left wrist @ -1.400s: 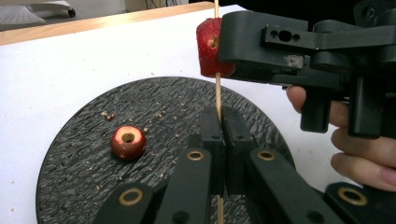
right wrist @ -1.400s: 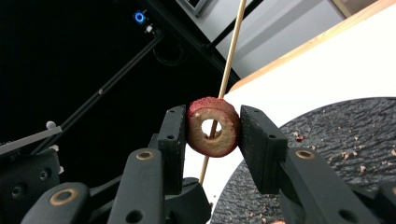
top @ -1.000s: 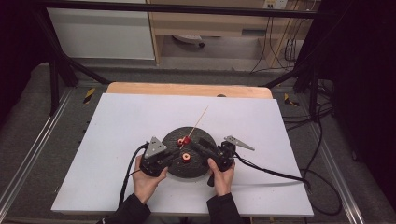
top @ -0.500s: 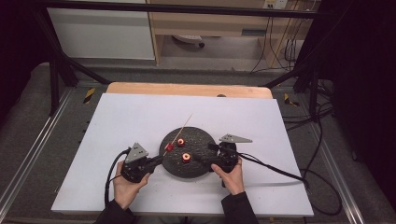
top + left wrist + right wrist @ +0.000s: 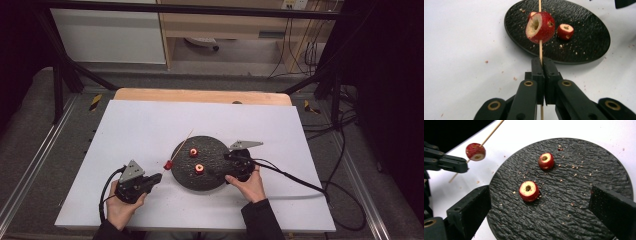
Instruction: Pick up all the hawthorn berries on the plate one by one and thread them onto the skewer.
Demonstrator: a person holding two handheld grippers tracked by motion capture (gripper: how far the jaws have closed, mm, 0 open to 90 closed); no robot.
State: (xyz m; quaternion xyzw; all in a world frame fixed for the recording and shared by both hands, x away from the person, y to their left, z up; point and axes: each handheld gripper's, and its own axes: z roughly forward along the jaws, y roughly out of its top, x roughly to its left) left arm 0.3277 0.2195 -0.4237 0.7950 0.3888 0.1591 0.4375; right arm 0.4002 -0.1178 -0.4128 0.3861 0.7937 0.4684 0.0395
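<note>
A thin wooden skewer runs up from between the jaws of my left gripper, which is shut on it. One cored red fruit piece is threaded on the skewer just past the jaws, left of the round black plate. In the high view the left gripper sits near the plate's left rim with the skewered fruit above the table. Two more cored red pieces lie on the black plate. My right gripper is open wide over the plate's near side, nothing between its jaws.
The plate rests on a white sheet that covers a wooden table. Crumbs are scattered on the plate and sheet. Black cables trail from the right gripper across the table's right side. Metal frame rails flank the table.
My left gripper has drawn back left and toward the person, carrying the skewer and its fruit off the plate. The right gripper has shifted right to the plate's edge and opened.
</note>
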